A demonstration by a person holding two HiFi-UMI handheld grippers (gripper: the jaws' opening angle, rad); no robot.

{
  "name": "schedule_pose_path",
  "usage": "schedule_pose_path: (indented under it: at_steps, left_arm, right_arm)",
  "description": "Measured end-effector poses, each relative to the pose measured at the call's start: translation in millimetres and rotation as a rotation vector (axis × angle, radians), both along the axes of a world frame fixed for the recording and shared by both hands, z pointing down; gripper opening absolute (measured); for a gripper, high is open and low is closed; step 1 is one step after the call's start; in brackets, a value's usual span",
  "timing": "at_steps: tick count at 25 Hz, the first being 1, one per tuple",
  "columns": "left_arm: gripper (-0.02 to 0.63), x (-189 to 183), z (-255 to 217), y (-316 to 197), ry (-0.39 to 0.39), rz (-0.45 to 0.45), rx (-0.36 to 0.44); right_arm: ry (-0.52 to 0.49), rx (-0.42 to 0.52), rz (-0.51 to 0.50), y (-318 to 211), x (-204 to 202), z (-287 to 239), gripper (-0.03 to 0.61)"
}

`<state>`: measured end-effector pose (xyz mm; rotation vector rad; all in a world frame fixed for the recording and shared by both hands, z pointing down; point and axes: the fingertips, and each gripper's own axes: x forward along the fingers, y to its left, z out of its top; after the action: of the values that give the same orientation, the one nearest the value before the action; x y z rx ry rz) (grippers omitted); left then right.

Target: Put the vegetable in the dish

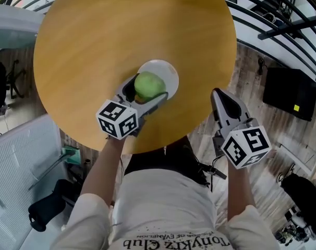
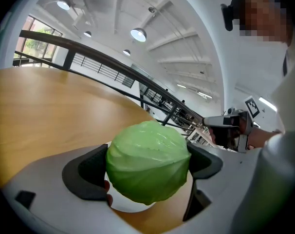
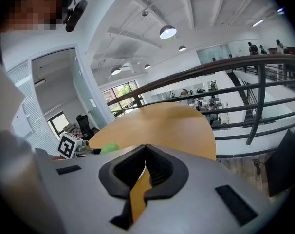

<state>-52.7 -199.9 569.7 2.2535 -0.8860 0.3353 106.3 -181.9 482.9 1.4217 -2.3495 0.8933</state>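
A round wooden table stands beside a dark railing on a plank floor. Most of its top is bare, with open room towards the far and left edges.

The green cabbage sits over the near-left part of the white dish. The dish lies on the table's near side, not far from the rim. Whether the cabbage rests on the dish or hangs just above it cannot be told. The left gripper reaches in from the near edge, and its jaws are clamped on the cabbage's two sides. The left gripper view shows the dark pads pressed against the leaves, with a sliver of dish below.

The right gripper is off the table, past its near-right edge and over the floor. Its jaws are closed together on nothing. A black case stands on the floor further right.
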Motion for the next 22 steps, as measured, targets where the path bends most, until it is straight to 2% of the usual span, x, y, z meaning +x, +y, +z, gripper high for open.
schedule_pose_path:
  at_steps: [12,22]
  left_arm:
    - [0.491,9,33,-8,-0.189,0.039,-0.052]
    - [0.492,16,48,-12,-0.328,0.093,-0.063]
  right_arm:
    - [-0.014,-0.027,0.025,-3,17,15,0.025]
    - [-0.022,-0.035,0.024,-7,20,20,0.025]
